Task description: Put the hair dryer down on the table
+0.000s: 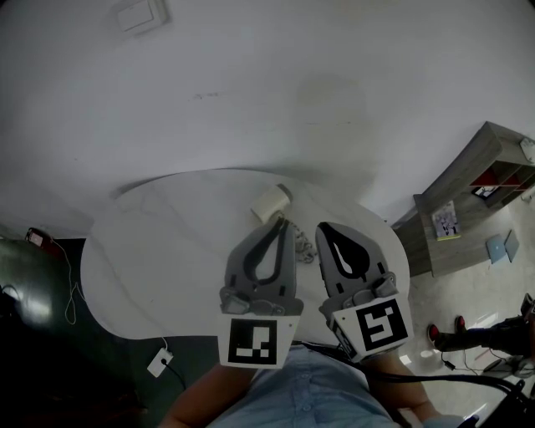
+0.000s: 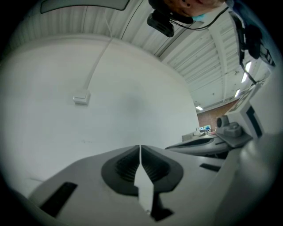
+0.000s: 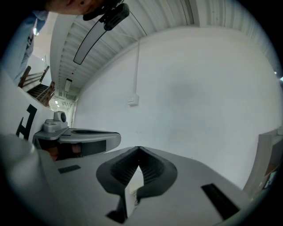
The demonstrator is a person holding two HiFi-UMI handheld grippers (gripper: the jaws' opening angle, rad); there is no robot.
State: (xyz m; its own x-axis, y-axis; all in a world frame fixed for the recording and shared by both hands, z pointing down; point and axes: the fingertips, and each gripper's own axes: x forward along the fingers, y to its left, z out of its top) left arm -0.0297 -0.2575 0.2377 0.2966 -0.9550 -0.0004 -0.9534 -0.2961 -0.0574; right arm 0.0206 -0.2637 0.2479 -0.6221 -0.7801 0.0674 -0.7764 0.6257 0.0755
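A cream hair dryer [image 1: 272,203] lies on the round white table [image 1: 159,251], and its cord [image 1: 306,248] is bunched between the two grippers. My left gripper [image 1: 282,222] is held over the table just in front of the dryer, jaws shut and empty. My right gripper [image 1: 322,226] hovers beside it on the right, likewise shut with nothing held. The dryer's handle is hidden behind the left gripper. In the left gripper view the left gripper [image 2: 140,148] faces only the white wall. The right gripper [image 3: 139,149] in its own view faces that wall too.
A wall switch [image 1: 140,15] sits high on the white wall. A grey shelf unit [image 1: 468,196] stands right of the table. A white power adapter [image 1: 160,362] with its cable lies on the dark floor at the left. Someone's red shoes [image 1: 447,329] show at lower right.
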